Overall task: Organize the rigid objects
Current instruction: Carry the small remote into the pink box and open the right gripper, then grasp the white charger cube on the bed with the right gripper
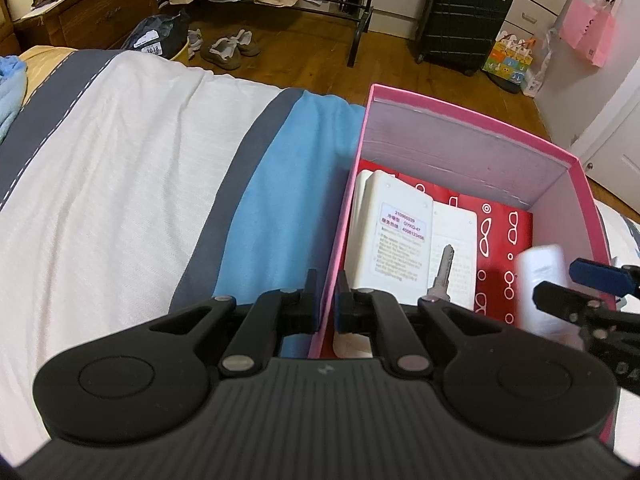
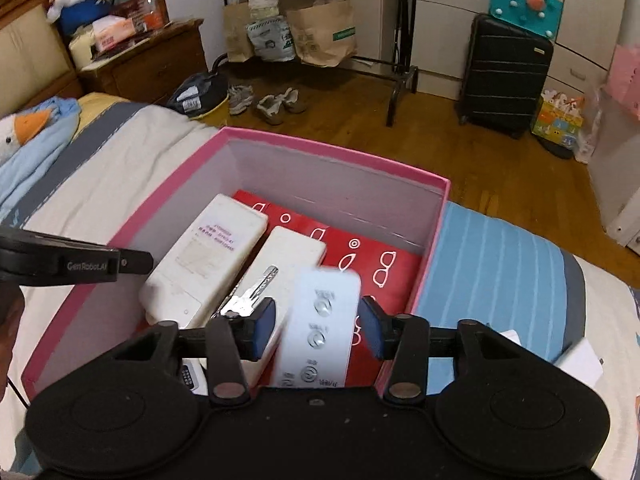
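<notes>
A pink box [image 1: 472,120] [image 2: 332,148] stands on the bed. Inside lie two white remotes face down [image 1: 392,232] [image 2: 208,264], a silver key [image 1: 442,268] [image 2: 256,292] on top of them, and a red card with glasses print [image 1: 504,240] [image 2: 380,264]. My left gripper [image 1: 326,300] is shut on the box's left wall. My right gripper [image 2: 318,326] is open above the box; a white remote with round buttons [image 2: 320,320] [image 1: 540,280] lies blurred between its pads, not pinched. The right gripper shows at the left wrist view's right edge [image 1: 576,284].
The bed has a white, grey and blue striped cover [image 1: 140,160] [image 2: 500,264]. A blue goose plush [image 2: 32,136] lies at the left. White papers [image 2: 580,356] lie right of the box. Beyond are a wooden floor, shoes [image 2: 280,104], a black suitcase [image 2: 504,72] and a nightstand [image 2: 148,64].
</notes>
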Action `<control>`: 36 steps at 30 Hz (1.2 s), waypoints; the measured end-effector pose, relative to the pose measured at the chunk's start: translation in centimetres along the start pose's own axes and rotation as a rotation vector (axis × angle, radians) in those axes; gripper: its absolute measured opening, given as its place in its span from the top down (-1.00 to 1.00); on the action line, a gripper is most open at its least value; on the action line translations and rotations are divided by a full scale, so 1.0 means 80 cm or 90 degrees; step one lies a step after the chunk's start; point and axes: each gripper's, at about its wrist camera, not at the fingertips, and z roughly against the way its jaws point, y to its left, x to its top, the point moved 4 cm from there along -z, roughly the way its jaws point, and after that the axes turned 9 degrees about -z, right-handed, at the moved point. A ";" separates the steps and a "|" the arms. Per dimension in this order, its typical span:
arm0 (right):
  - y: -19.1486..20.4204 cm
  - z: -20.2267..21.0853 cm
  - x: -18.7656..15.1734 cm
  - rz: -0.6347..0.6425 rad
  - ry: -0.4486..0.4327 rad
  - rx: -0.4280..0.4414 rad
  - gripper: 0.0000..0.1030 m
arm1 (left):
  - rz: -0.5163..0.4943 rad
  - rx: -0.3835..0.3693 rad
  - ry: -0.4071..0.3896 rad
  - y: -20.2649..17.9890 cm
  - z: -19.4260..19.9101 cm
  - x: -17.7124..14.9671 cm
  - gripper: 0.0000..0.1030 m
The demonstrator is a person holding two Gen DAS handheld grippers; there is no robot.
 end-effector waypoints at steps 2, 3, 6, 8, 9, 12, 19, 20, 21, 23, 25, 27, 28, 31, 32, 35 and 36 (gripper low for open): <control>-0.006 0.012 -0.001 -0.017 -0.014 0.020 -0.01 | -0.001 0.000 0.000 -0.001 0.000 0.000 0.89; -0.010 0.020 -0.002 -0.022 -0.019 0.024 -0.01 | -0.001 0.001 0.001 -0.001 0.000 0.000 0.89; -0.022 0.050 -0.008 -0.040 -0.038 0.059 -0.01 | -0.008 0.007 0.001 -0.004 0.000 0.000 0.89; -0.032 0.072 -0.014 -0.047 -0.042 0.069 -0.01 | -0.015 0.013 0.002 -0.006 0.000 0.000 0.89; -0.035 0.080 -0.017 -0.044 -0.043 0.071 -0.02 | -0.017 0.015 0.002 -0.006 0.000 0.001 0.89; -0.051 0.111 -0.032 -0.030 -0.046 0.081 -0.02 | -0.019 0.020 0.004 -0.007 0.001 0.001 0.88; -0.113 0.151 -0.066 -0.038 -0.047 0.057 -0.02 | -0.024 0.033 0.006 -0.011 0.000 0.002 0.87; -0.123 0.152 -0.071 -0.045 -0.045 0.054 -0.02 | -0.025 0.035 0.007 -0.012 0.000 0.002 0.87; -0.133 0.151 -0.075 -0.052 -0.040 0.054 -0.02 | -0.025 0.037 0.008 -0.012 0.000 0.002 0.87; -0.151 0.146 -0.083 -0.065 -0.028 0.050 -0.02 | -0.024 0.038 0.009 -0.013 0.000 0.002 0.87; -0.165 0.135 -0.089 -0.067 -0.023 0.039 -0.02 | -0.031 0.042 0.008 -0.014 0.001 0.002 0.87; -0.175 0.121 -0.093 -0.074 -0.017 0.035 -0.02 | -0.036 0.045 0.008 -0.015 0.001 0.002 0.87; -0.177 0.112 -0.093 -0.069 -0.017 0.032 -0.02 | -0.033 0.044 0.009 -0.014 0.001 0.002 0.87; -0.177 0.085 -0.090 -0.027 -0.004 0.019 -0.02 | -0.042 0.045 0.008 -0.014 0.001 0.002 0.87; -0.175 0.074 -0.088 -0.011 0.009 0.015 -0.02 | -0.042 0.043 0.008 -0.014 0.002 0.001 0.87; -0.171 0.046 -0.075 0.020 0.012 -0.003 -0.02 | -0.045 0.041 0.006 -0.012 0.002 0.000 0.87; -0.169 0.035 -0.068 0.029 0.011 -0.005 -0.02 | -0.046 0.040 0.005 -0.012 0.003 0.001 0.87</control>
